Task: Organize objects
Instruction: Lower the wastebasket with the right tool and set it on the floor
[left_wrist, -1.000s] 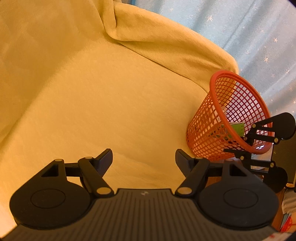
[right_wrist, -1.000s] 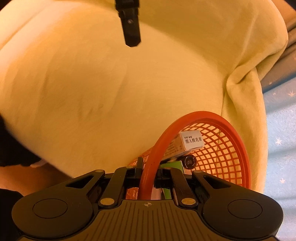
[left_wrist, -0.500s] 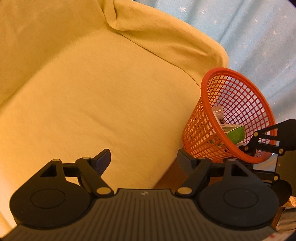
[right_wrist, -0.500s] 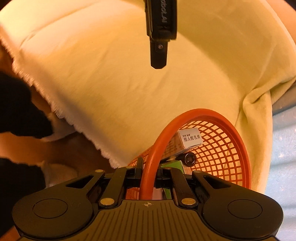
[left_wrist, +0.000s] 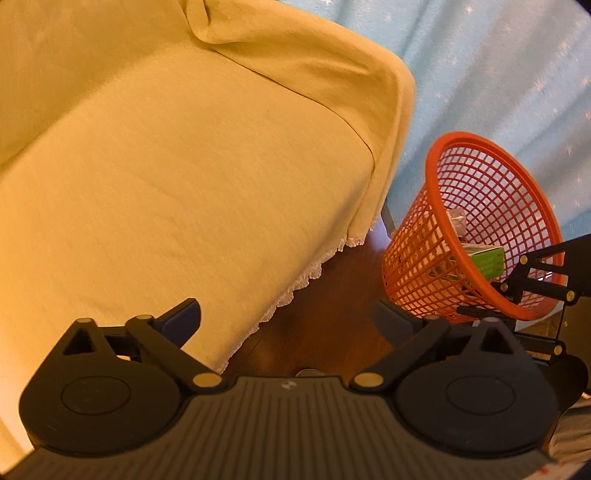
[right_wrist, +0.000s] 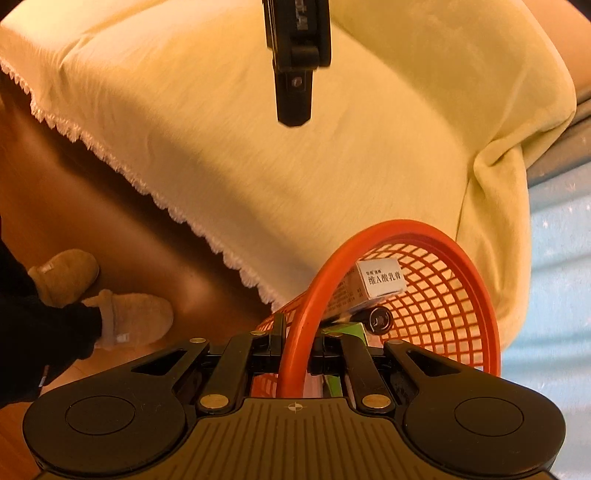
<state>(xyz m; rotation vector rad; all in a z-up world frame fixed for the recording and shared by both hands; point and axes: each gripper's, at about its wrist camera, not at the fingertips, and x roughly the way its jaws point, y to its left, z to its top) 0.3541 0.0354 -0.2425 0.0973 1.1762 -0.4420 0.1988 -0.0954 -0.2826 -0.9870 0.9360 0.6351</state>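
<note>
Now, our right gripper (right_wrist: 295, 350) is clamped on the rim of the orange basket (right_wrist: 436, 291) | white box (right_wrist: 380, 282) and green box (left_wrist: 487, 260) lie inside it | our left gripper (left_wrist: 288, 317) is spread wide, empty | beyond, the yellow-covered sofa (left_wrist: 184, 177).

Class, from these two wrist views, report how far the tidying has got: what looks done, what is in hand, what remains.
Done: a white box, a green box and other small items lie inside the orange basket.
In hand: the right tongs are shut on the basket's rim, holding it off the floor; the left tongs are open and hold nothing.
Left: setting the basket down; where is not shown.
</note>
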